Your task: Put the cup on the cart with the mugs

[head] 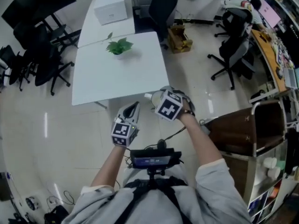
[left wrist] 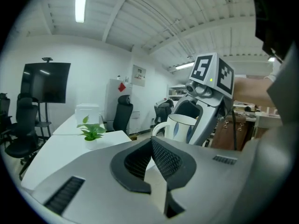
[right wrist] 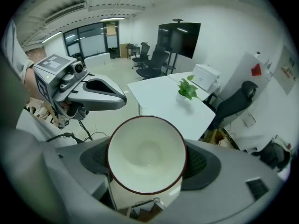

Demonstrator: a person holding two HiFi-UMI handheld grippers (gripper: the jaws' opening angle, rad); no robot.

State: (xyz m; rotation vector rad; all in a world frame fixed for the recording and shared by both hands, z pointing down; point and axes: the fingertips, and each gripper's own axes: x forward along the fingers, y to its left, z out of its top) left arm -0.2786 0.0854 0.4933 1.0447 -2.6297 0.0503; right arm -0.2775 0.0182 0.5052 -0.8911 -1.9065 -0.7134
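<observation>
We hold the white, red-rimmed cup (right wrist: 146, 153) clamped between the fingers of the right gripper (head: 159, 97). Its mouth faces that gripper's camera, and it is in the air just off the near edge of the white table (head: 117, 78). Our left gripper (left wrist: 152, 167) hangs beside it, fingers together on nothing. The brown-topped cart (head: 233, 125) stands apart at the head view's right. A small green plant (head: 119, 45) sits on the table.
</observation>
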